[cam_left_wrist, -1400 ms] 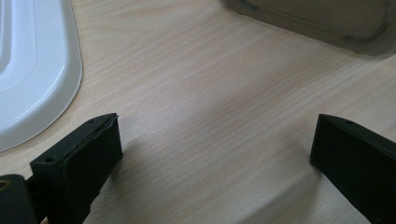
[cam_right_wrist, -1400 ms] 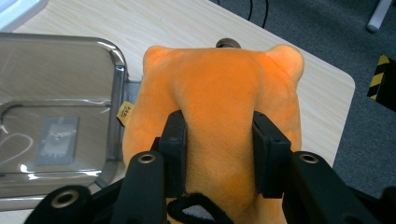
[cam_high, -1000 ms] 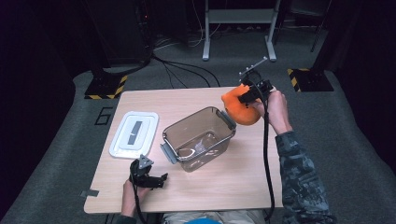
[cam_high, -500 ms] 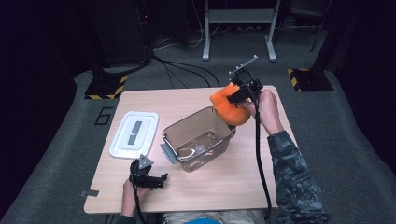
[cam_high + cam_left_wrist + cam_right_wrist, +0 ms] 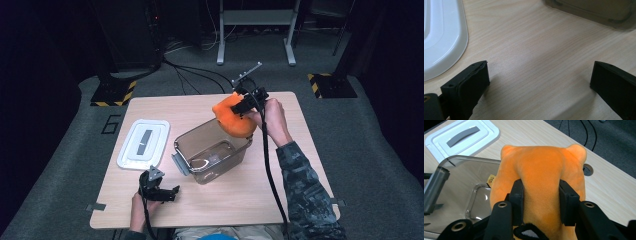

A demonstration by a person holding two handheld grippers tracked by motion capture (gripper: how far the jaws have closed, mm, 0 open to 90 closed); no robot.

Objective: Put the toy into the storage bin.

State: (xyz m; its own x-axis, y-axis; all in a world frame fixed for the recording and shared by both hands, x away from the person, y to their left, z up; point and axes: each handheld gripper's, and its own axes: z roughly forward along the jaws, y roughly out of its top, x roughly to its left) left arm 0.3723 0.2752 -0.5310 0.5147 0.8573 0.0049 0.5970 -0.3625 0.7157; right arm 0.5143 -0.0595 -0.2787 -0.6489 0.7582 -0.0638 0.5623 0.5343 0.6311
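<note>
You see a soft toy [image 5: 541, 177] of matt orange plush, a bin [image 5: 212, 150] of smooth clear plastic, a glossy white plastic lid [image 5: 144, 143] and a matt wood-grain table [image 5: 200, 107].

Right tool [image 5: 243, 106] raised, jaws pinched; left tool [image 5: 159, 188] low, jaws wide.

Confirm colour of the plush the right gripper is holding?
Orange plush toy, clearest in the right gripper view, pinched between the black fingers.
</note>
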